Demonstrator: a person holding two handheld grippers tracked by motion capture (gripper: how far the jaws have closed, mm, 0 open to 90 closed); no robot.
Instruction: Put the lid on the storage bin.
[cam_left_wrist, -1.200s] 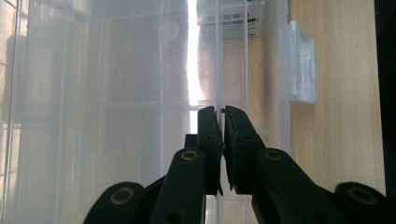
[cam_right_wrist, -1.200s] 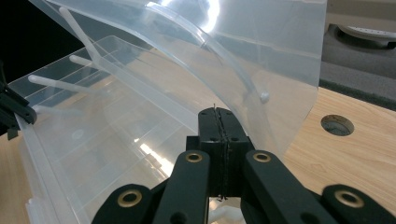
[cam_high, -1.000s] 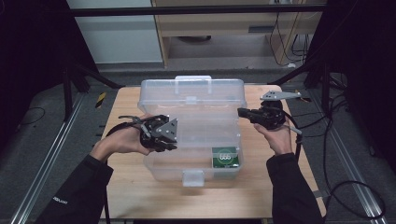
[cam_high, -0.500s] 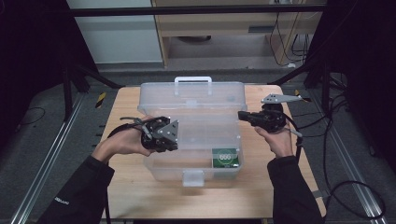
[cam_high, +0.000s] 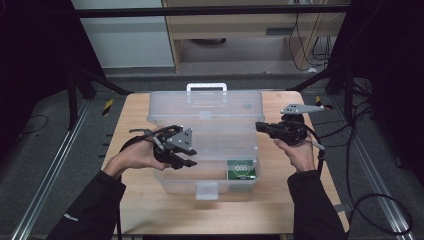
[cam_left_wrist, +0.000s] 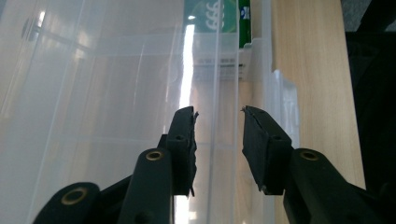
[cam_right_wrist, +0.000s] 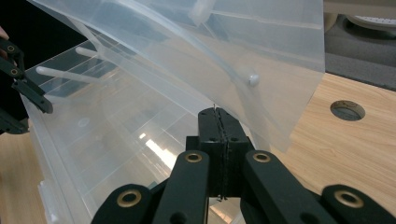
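Handling the clear plastic storage box calls for care: its walls are thin, smooth and slippery, and they likely flex under a hard pinch. It rests on the wooden bench between the two claws, its lid swung up behind the tub. The left claw has just been opening; its jaws now stand spread, with a thin inner rib of the box running up between them, not pressed by either pad. Ahead of that claw, in the far corner, lies a green packet. The right claw is pressed together, its tips just under the raised lid's edge; whether they touch it cannot be told. Take hold at the rim or at the white handle, where the plastic appears stiffest.
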